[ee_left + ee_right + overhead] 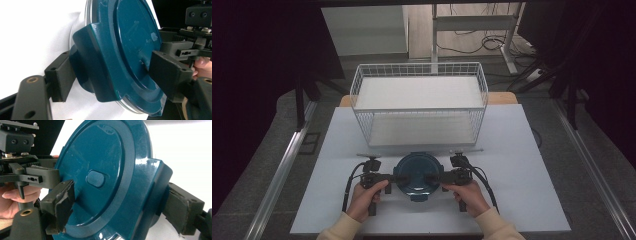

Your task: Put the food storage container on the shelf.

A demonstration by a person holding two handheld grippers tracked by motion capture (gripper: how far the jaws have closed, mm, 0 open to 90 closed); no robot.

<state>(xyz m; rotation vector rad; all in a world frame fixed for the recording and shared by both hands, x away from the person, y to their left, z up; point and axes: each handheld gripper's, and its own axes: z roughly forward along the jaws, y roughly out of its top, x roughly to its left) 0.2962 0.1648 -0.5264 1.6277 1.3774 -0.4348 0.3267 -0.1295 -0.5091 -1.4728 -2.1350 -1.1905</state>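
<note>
one teal lidded container, one wire basket, two claws

Lidded container on counter, near front edge. Wire basket directly behind container, apart. Left hand-held gripper at container's left side, right hand-held gripper at its right, both touching.

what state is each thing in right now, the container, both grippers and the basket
round blue lidded container: lid on, side latches folded down, gripped from both sides
left gripper: shut on the container's left latch
right gripper: shut on the container's right latch
white wire basket: upright on the table, nothing inside
</note>
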